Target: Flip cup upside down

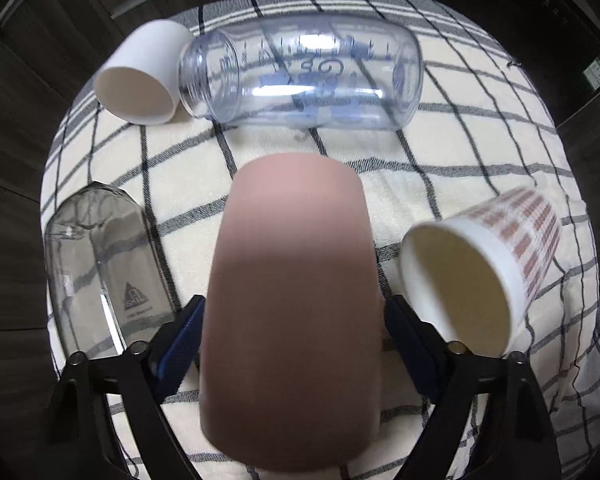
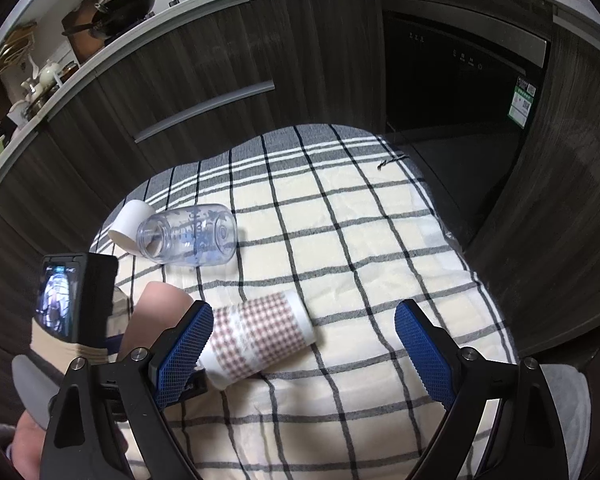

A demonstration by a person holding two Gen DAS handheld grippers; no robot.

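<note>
My left gripper (image 1: pixel 292 344) is shut on a plain pink cup (image 1: pixel 292 300), which it holds above the checked cloth (image 1: pixel 440 140) with the cup's closed end pointing away from me. The cup's top also shows in the right wrist view (image 2: pixel 160 304), behind my right gripper's left finger. My right gripper (image 2: pixel 304 344) is open and empty, low over the cloth. A red-checked paper cup (image 2: pixel 260 340) lies on its side between its fingers, nearer the left one. The same cup shows in the left wrist view (image 1: pixel 480 272), its mouth toward me.
A clear bottle with blue marks (image 1: pixel 300 76) lies on its side at the back, next to a white paper cup (image 1: pixel 140 76) on its side. A clear glass (image 1: pixel 100 264) lies at the left. Dark cabinets (image 2: pixel 220 80) surround the cloth-covered table.
</note>
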